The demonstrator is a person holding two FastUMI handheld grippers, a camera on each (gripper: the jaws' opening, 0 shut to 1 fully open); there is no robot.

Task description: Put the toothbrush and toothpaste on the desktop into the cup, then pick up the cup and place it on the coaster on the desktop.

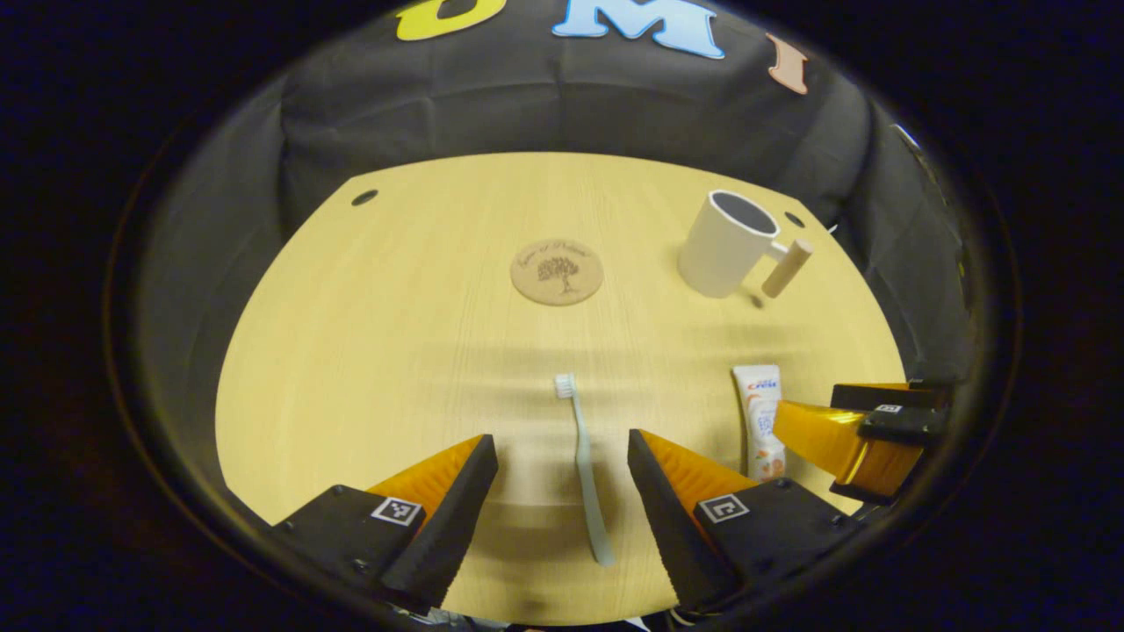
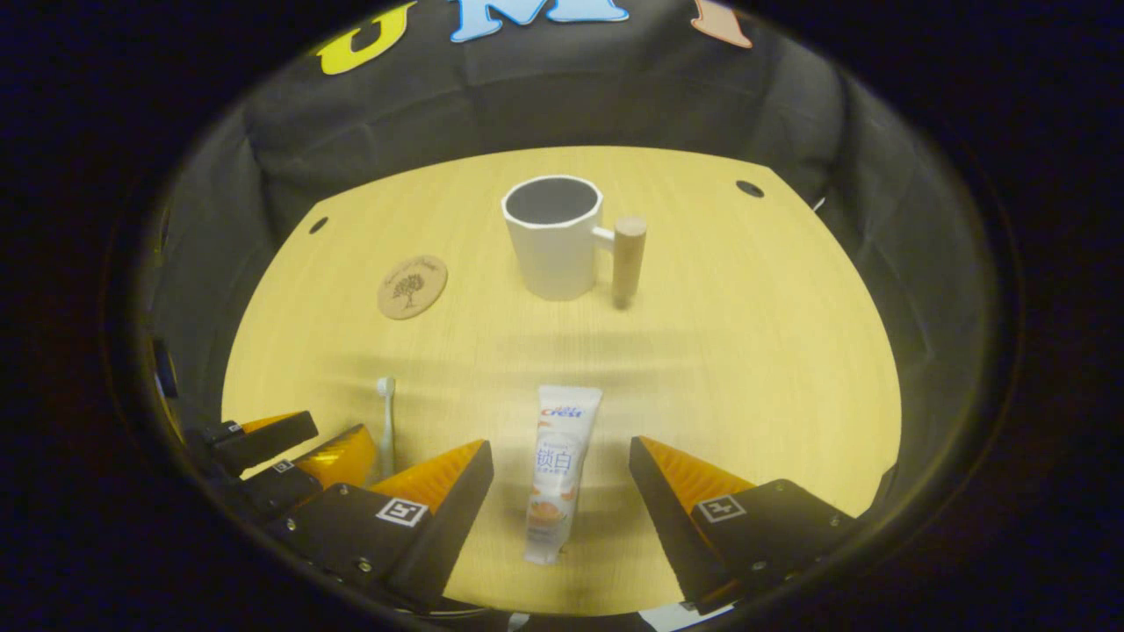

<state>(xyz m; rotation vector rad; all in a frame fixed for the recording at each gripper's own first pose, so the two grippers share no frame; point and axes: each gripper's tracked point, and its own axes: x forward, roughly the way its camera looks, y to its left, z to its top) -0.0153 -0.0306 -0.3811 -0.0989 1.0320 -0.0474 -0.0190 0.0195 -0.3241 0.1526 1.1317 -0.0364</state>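
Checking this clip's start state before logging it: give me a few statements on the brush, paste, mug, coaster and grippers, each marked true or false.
1. The white mug with a wooden handle is empty. True.
2. The pale toothbrush stands in the mug. False: it lies on the light wooden desktop, between the open left gripper fingers.
3. The white toothpaste tube lies flat between the right gripper fingers. True.
4. The mug sits on the round cork coaster. False: they are apart.

Toothpaste (image 2: 557,465): Crest logo (plus Chinese characters); coaster (image 2: 412,286) script illegible.
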